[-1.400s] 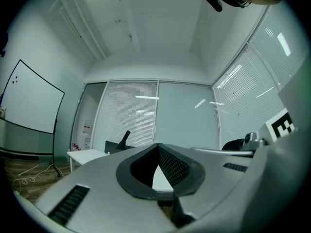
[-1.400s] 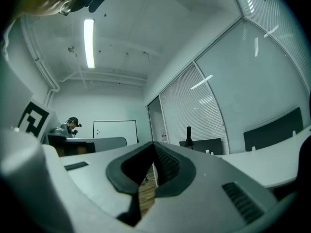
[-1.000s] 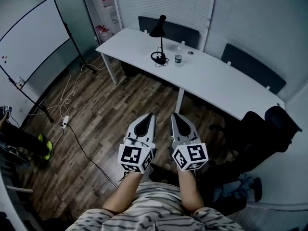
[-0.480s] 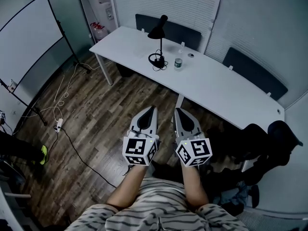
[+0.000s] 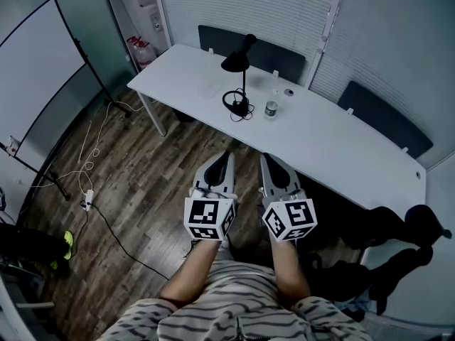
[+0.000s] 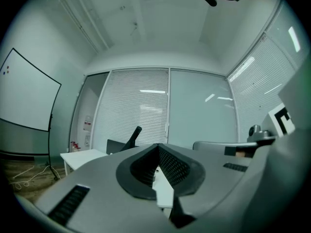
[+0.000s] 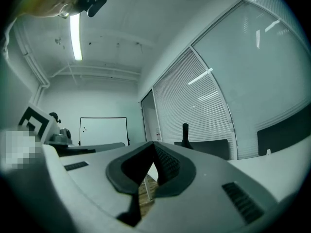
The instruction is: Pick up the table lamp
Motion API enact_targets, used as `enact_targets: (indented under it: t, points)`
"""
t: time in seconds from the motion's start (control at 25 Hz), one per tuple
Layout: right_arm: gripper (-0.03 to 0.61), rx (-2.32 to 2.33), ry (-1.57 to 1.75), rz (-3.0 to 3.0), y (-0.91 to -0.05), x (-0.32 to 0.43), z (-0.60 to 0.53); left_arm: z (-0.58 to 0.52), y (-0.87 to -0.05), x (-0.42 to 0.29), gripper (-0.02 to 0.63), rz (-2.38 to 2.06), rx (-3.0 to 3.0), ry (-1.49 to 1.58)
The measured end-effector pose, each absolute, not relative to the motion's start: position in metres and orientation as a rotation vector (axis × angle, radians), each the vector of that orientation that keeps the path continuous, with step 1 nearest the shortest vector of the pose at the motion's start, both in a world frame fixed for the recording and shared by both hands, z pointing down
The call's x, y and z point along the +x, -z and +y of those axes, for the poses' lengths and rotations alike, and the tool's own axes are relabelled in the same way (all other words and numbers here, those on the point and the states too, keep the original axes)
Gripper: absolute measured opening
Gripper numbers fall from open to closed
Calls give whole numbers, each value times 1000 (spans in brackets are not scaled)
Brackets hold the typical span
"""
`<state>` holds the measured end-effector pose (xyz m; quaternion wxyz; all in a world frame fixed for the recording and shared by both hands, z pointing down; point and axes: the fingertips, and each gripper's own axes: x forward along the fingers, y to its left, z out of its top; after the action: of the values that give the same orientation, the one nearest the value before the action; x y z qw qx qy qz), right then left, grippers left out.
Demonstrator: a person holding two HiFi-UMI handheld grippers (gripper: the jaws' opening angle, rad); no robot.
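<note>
Lamp [image 5: 235,62] black. Surface [image 5: 334,144] white. Floor [image 5: 142,183] dark brown, wood-plank pattern. Left claw [image 5: 227,154], right claw [image 5: 264,157] grey; marker cubes [image 5: 208,219] black-and-white squares. Shirt [image 5: 227,311] pale, dark stripes. Whiteboard [image 5: 35,69] white, black frame. Blinds [image 5: 242,6] pale, fine horizontal slats.

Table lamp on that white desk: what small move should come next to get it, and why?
Probably step closer to the desk. The table lamp stands on it well ahead, while the left hand-held gripper and right hand-held gripper hover side by side over the wooden floor, jaws shut and empty, short of the desk's edge.
</note>
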<state>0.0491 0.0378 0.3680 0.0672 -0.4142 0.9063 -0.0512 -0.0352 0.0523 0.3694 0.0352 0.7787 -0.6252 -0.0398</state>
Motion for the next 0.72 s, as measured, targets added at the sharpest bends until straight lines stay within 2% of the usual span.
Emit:
enact_targets:
  t: [0.52, 0.72]
  points:
    - [11, -1343, 129, 2720, -363, -15, -53, -53, -374, -110, 6, -1848, 2402, 142]
    - [11, -1383, 139, 2731, -370, -24, -67, -70, -385, -119, 6, -1809, 2377, 150]
